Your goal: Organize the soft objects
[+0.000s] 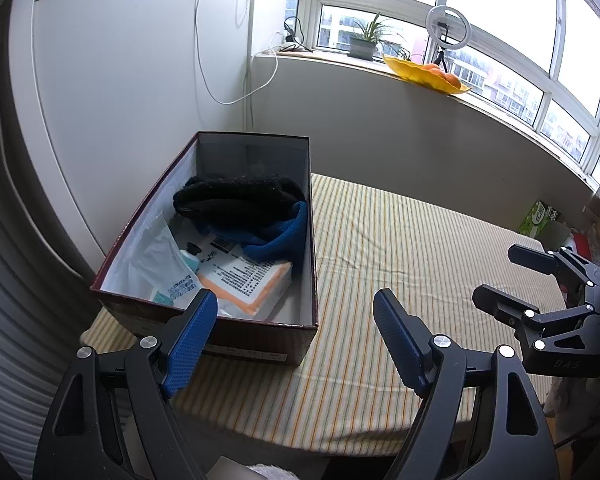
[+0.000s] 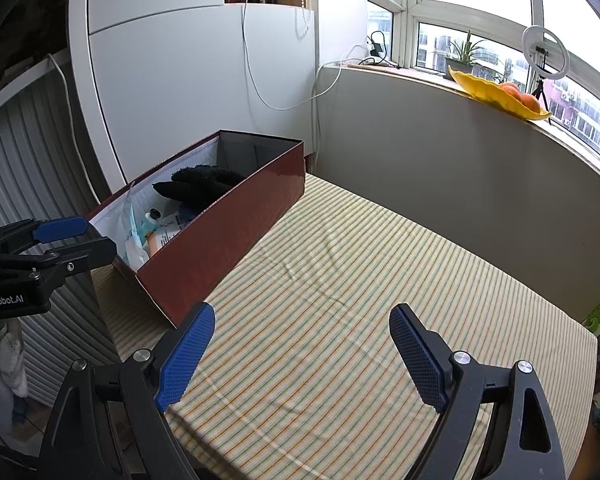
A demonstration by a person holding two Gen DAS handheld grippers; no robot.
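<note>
A dark red open box [image 1: 260,338] [image 2: 228,240] stands on the striped table [image 1: 400,248] [image 2: 360,280] at its left end. Inside lie a black knitted item [image 1: 236,200] [image 2: 204,186], a blue cloth [image 1: 280,236], a white plastic bag [image 1: 156,256], a small bottle [image 1: 192,254] and an orange-edged packet [image 1: 248,280]. My left gripper [image 1: 296,320] is open and empty, just in front of the box's near wall. My right gripper [image 2: 302,334] is open and empty above the bare tablecloth, right of the box. Each gripper shows in the other's view, the right [image 1: 496,276] and the left [image 2: 84,236].
A white cabinet [image 1: 120,80] stands behind the box, with a cable hanging down it. A window sill at the back holds a yellow dish of oranges [image 1: 428,72] [image 2: 500,98], a potted plant [image 1: 364,42] and a ring light [image 1: 448,26]. A green carton [image 1: 540,218] sits at the far right.
</note>
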